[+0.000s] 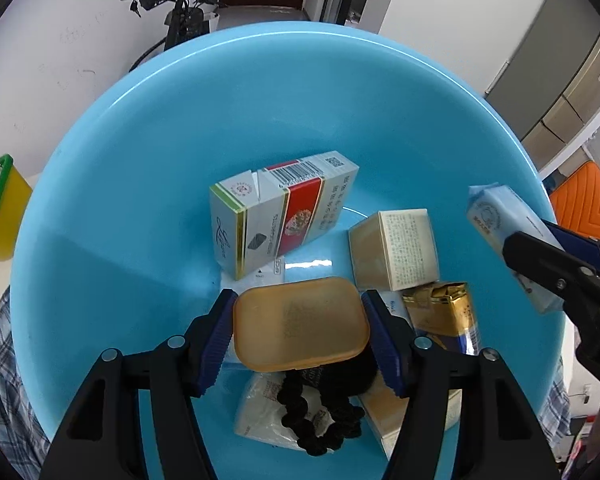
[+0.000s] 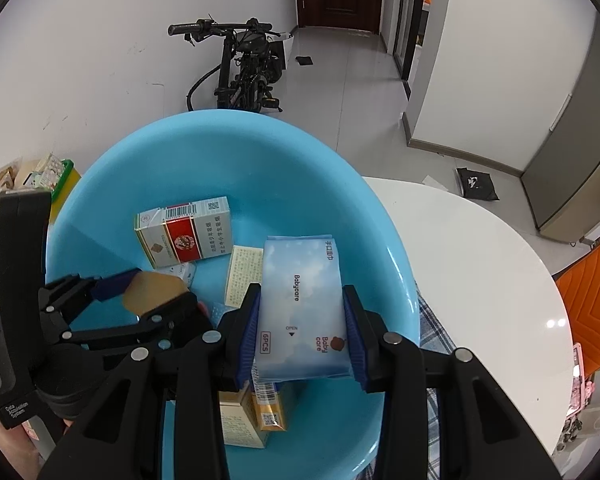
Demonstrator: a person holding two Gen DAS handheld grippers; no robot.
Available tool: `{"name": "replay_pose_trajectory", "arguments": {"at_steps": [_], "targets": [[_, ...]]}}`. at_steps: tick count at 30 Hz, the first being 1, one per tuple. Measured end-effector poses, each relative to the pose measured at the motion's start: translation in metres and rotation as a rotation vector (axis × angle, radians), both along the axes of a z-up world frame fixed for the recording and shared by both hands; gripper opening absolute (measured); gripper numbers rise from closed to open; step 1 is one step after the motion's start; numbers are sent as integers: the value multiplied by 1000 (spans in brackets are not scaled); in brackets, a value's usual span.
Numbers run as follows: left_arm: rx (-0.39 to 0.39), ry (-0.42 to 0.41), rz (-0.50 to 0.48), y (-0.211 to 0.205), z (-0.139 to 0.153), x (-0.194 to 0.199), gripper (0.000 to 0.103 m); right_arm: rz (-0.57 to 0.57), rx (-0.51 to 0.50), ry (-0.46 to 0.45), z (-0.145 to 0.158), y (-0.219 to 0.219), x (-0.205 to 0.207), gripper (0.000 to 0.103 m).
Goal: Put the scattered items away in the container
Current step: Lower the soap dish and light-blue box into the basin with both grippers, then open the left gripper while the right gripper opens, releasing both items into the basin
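Bench (image 2: pixel 480 264): one, white and round, under the basin and stretching right.
Basin (image 1: pixel 140 160): one, light blue plastic, on a plaid cloth (image 2: pixel 432 320) on the bench; holds the gathered items.
Claws: two, both over the basin and angled down into it.
Left claw (image 1: pixel 300 328): clenched on the amber lid (image 1: pixel 300 322), blue pads against its two short ends, low above the pile at the near side.
Right claw (image 2: pixel 302 336): grasping the wipes pack (image 2: pixel 300 300), pads pressing both long edges, above the basin's right half.
Wipes pack: one, pale blue, soft, not yet in the basin.
Cigarette cartons: one white and red (image 1: pixel 284 212), lying on the basin floor toward the far side, well apart from both claws.
Beige boxes: one seen clearly (image 1: pixel 396 248), right of the carton; more cartons partly hidden beneath the claws, count unclear.
Gold pack (image 1: pixel 444 308): one, just near of the beige box.
Scrunchie (image 1: pixel 320 420): one, black, on a white packet at the near edge.
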State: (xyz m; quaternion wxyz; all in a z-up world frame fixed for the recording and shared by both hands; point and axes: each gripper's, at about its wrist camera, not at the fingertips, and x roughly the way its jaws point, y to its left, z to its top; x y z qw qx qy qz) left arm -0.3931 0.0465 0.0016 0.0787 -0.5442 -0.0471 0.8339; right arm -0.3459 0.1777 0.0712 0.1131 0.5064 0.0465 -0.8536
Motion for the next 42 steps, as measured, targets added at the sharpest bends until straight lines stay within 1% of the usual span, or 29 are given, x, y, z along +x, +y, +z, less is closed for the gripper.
{"name": "replay_pose_trajectory", "arguments": {"at_steps": [2, 4, 6, 9, 11, 15, 16, 18, 20, 21, 22, 23, 25, 27, 29, 32, 35, 38, 42], "targets": [[-14, 6, 1, -1, 1, 1, 66, 4, -1, 1, 0, -2, 0, 37], [-42, 34, -5, -1, 4, 4, 67, 10, -4, 3, 1, -5, 1, 37], [-54, 76, -43, 2, 9, 8, 72, 19, -5, 7, 2, -8, 3, 37], [-57, 146, -66, 4, 18, 16, 79, 25, 0, 13, 3, -10, 4, 37], [-67, 161, -61, 4, 21, 18, 81, 25, -2, 15, 4, -11, 4, 37], [-56, 176, -55, 6, 28, 26, 81, 20, -14, 21, 6, -11, 3, 37], [-58, 187, -54, 4, 25, 31, 81, 17, -19, 21, 6, -11, 2, 37], [-60, 226, -70, -2, 36, 37, 81, 11, -33, 18, 5, -10, 1, 37], [-53, 277, -81, -13, 50, 25, 81, 2, -44, 15, 4, -9, 1, 37], [-40, 304, -79, -22, 56, 28, 84, -1, -46, 14, 3, -8, 1, 37], [-38, 311, -69, -27, 61, 22, 86, -6, -48, 14, 3, -8, 1, 37], [-39, 325, -37, -37, 66, 22, 87, -11, -51, 12, 2, -9, 0, 37], [-19, 329, 8, -51, 71, 20, 87, -12, -58, 8, 0, -11, -1, 37], [33, 326, 50, -69, 76, 20, 87, -8, -57, 0, -4, -14, -2, 37], [47, 325, 87, -82, 80, 19, 87, 0, -47, -7, -8, -19, -2, 37], [0, 312, 124, -97, 78, 19, 87, 17, -40, -15, -13, -28, 0, 37], [-23, 304, 126, -105, 79, 19, 87, 39, -35, -21, -17, -37, 2, 37], [-28, 314, 126, -111, 79, 22, 87, 61, -41, -31, -21, -45, 4, 37], [-31, 301, 126, -113, 76, 23, 87, 74, -30, -42, -29, -52, 8, 37]]}}
